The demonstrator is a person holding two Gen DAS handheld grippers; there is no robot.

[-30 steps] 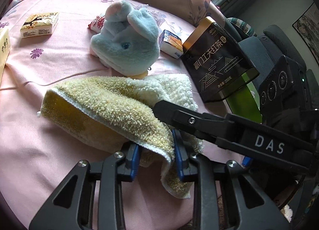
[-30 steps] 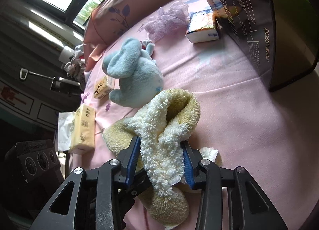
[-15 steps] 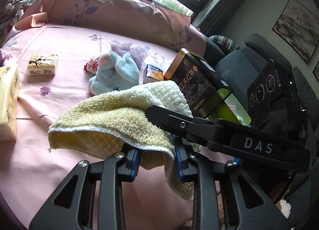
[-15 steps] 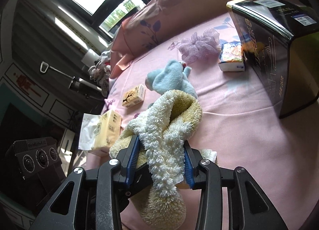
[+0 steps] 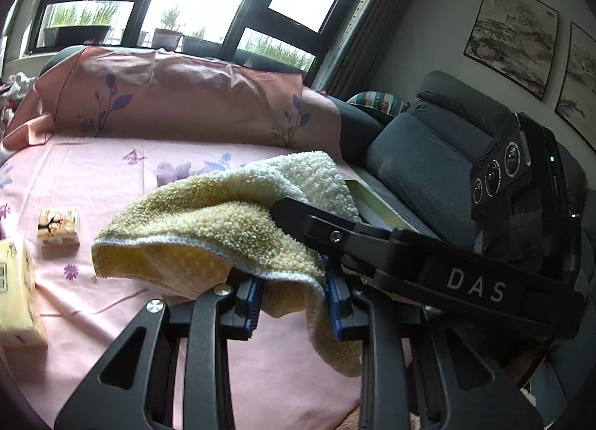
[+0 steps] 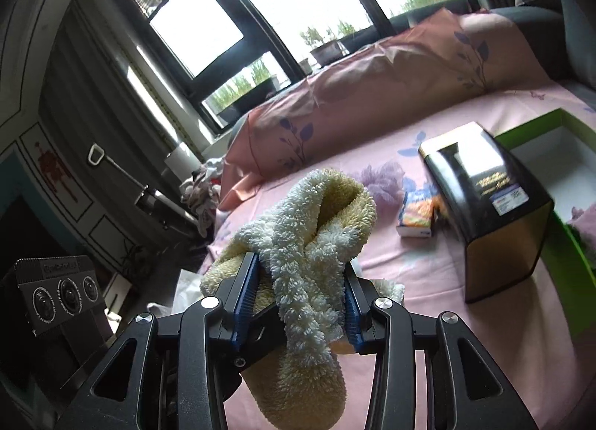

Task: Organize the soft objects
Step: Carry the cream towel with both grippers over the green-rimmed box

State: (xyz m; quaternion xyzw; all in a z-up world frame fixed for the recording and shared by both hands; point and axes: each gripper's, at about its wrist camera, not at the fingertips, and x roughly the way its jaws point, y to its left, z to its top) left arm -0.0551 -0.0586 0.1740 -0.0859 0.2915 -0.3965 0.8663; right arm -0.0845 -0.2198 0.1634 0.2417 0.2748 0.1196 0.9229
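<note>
Left tool (image 5: 292, 297) clamped on the white-stitched edge of a fluffy yellow-and-cream towel (image 5: 231, 228), right tool (image 6: 300, 305) clamped on a bunched cream fold of the same towel (image 6: 309, 243), both blue-padded pairs pressing into the pile. Towel held up between the two tools, clear of the pink flower-printed bed sheet (image 5: 111, 176), one loose end hanging below each tool. On the sheet: a small printed tissue pack (image 5: 59, 230), a tall black-and-gold box (image 6: 491, 206), a small orange-printed pack (image 6: 419, 212) just beside that box.
</note>
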